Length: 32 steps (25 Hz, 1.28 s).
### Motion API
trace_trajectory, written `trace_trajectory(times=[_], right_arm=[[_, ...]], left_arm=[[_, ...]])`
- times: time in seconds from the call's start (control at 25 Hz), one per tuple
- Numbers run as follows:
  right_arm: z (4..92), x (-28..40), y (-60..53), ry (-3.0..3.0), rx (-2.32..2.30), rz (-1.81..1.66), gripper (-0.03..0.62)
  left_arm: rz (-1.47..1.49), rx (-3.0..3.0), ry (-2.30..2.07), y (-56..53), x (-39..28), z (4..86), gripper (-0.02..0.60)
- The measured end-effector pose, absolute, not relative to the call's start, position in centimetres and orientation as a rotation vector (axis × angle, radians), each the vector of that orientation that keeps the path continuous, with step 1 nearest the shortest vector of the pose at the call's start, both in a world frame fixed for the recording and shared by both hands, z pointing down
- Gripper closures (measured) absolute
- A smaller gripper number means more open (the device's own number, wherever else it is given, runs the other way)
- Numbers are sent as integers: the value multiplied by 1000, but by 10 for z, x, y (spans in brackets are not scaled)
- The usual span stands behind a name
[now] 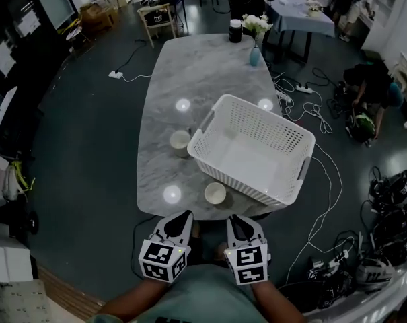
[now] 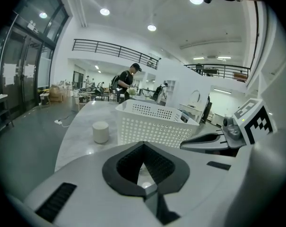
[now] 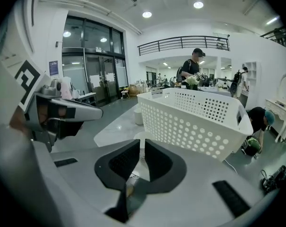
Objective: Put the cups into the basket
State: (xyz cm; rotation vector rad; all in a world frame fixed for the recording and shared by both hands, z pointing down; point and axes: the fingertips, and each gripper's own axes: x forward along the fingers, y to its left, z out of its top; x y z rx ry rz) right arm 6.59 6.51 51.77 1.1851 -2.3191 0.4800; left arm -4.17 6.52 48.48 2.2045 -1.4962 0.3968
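Two pale cups stand on the marble table [image 1: 203, 79]: one [image 1: 180, 142] left of the white perforated basket [image 1: 253, 147], the other [image 1: 215, 193] by the basket's near corner. The basket holds nothing. My left gripper [image 1: 181, 219] and right gripper [image 1: 241, 221] hover side by side at the table's near edge, short of the cups, both shut with nothing between the jaws. In the left gripper view the far cup [image 2: 100, 132] stands left of the basket [image 2: 154, 124]. The right gripper view shows the near cup [image 3: 139, 137] just beyond the jaws, with the basket [image 3: 195, 117] to the right.
A vase of white flowers [image 1: 255, 46] and a dark can [image 1: 235, 30] stand at the table's far end. Cables and power strips [image 1: 304, 106] lie on the floor to the right, where a person crouches [image 1: 375, 89]. Gear is piled at the lower right [image 1: 385, 241].
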Motion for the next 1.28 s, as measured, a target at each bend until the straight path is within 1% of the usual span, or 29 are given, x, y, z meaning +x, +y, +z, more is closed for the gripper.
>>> trace_trajectory(times=[0.04, 0.08, 0.16, 0.28, 0.36, 0.6, 0.72, 0.88, 1.28], right_arm=[[519, 64, 63, -2313, 1183, 485, 571], [521, 62, 62, -2307, 1182, 492, 550], [526, 58, 56, -2294, 1182, 511, 458], [536, 51, 46, -2274, 1184, 537, 387], [543, 44, 39, -2263, 1178, 556, 347], [569, 26, 24, -2213, 1167, 624, 261], [582, 19, 16, -2178, 1175, 650, 237], [600, 12, 6, -2122, 1198, 643, 221], [638, 1, -16, -2022, 1208, 670, 209]], left_arm=[[401, 2206, -1489, 61, -43, 486, 583], [406, 2210, -1481, 57, -44, 487, 581], [415, 2219, -1466, 49, -47, 489, 583], [433, 2229, -1444, 36, -53, 493, 583], [447, 2229, -1431, 29, -59, 497, 583], [497, 2245, -1375, 7, -73, 510, 583], [513, 2253, -1352, -4, -80, 517, 581], [534, 2258, -1322, -14, -88, 526, 581], [606, 2295, -1220, -34, -89, 550, 582]])
